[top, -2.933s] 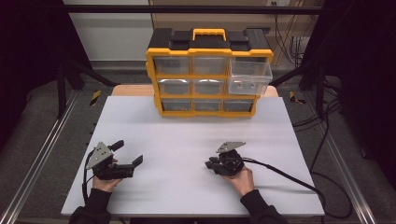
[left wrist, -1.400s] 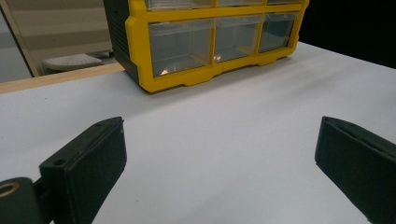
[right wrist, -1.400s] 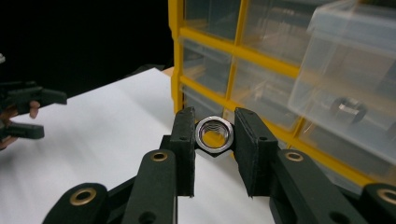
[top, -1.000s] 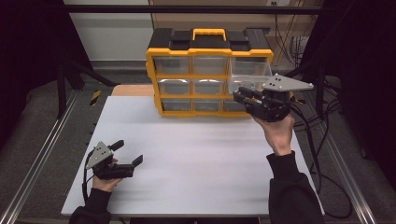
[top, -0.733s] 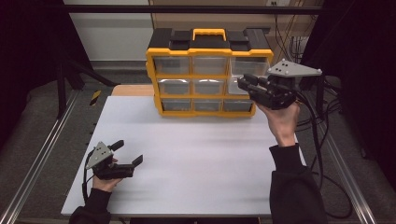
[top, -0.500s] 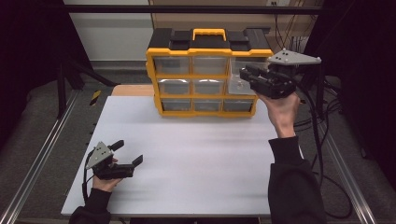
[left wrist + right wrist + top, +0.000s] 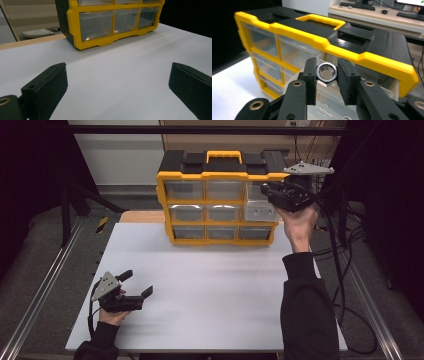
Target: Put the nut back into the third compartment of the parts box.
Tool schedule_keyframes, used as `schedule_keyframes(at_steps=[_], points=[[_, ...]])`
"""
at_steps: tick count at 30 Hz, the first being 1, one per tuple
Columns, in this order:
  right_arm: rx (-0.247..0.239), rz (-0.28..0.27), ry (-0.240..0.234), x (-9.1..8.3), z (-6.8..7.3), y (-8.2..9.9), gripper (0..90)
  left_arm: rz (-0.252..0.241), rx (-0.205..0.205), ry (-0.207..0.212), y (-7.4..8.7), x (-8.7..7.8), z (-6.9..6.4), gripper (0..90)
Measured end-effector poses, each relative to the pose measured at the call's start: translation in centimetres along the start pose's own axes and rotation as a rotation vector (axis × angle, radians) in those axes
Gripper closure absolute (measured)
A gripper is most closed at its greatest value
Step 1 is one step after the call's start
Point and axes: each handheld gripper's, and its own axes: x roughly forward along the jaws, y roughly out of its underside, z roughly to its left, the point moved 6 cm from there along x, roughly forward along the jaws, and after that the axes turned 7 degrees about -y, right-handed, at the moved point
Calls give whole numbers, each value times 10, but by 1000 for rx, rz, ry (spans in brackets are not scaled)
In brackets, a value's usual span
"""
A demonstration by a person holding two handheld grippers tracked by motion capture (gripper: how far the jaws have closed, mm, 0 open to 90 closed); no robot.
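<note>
A yellow and black drawer organizer stands at the back of the white table; its clear right-hand drawer is pulled out. My right gripper is raised over that open drawer, shut on a shiny metal nut held between its pads. The organizer lies just beyond the nut. My left gripper rests on the table near the front left, open and holding nothing; its fingers point at the organizer's bottom row.
Cables trail off the table's right side. A metal rail runs along the left edge. A desk with keyboards stands behind the organizer. Bare white tabletop spreads between the two hands.
My right hand has lifted from the front of the table and carried the nut up and back to the open right drawer. The left gripper has stayed still.
</note>
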Motion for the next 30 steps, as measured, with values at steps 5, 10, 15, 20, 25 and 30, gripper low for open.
schedule_keyframes(at_steps=[5,10,15,20,25,30], points=[[9,25,25,8,-8,3,702,0,-1,1,0,0,0,17],[19,50,47,13,-15,9,702,0,-1,2,0,0,0,17],[37,71,60,15,-21,16,701,1,0,3,0,1,-1,17],[50,85,58,14,-24,19,699,3,-1,2,0,1,0,17],[30,137,89,16,-23,22,694,3,0,4,0,1,-1,18],[28,119,104,13,-24,20,618,4,-1,4,0,1,-1,18]])
